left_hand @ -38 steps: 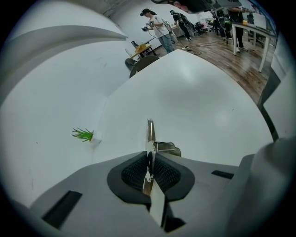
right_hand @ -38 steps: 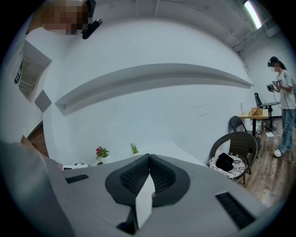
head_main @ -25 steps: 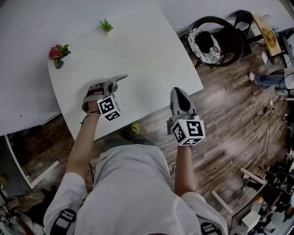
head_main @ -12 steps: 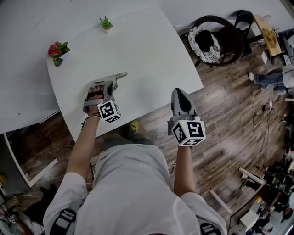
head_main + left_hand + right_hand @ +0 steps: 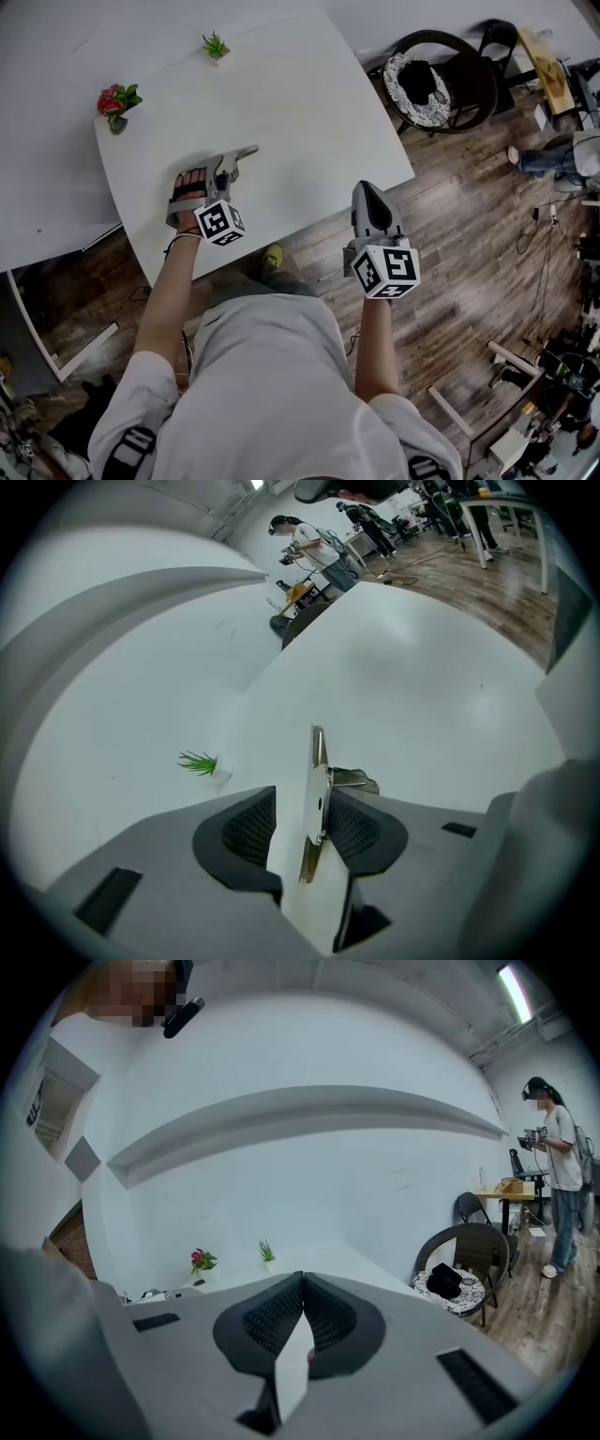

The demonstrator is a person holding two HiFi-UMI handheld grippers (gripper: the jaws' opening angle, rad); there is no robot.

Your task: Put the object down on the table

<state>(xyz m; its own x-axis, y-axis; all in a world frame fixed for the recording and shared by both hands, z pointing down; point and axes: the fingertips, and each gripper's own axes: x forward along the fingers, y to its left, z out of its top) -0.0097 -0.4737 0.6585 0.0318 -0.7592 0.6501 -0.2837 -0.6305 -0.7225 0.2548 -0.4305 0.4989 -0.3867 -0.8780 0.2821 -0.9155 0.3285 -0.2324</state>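
A thin flat metal piece (image 5: 317, 761) stands on edge between the jaws of my left gripper (image 5: 302, 797), low over the white table (image 5: 300, 112). The jaws are opening: the left pad stands clear of the metal, while the right pad still lies against it. From the head view, the metal piece (image 5: 246, 152) pokes out past the left gripper (image 5: 228, 167) near the table's front left. My right gripper (image 5: 366, 190) is shut with nothing in it. It hovers just off the table's near edge, over the wooden floor; its closed tips (image 5: 300, 1283) point toward the wall.
A small pot of red flowers (image 5: 114, 101) and a small green plant (image 5: 216, 45) stand along the table's far edge. A wicker chair (image 5: 441, 84) sits right of the table. A person (image 5: 555, 1176) stands at the far right.
The left hand and its marker cube have shifted slightly. The metal piece stays at about the same spot on the table. The right gripper has hardly moved.
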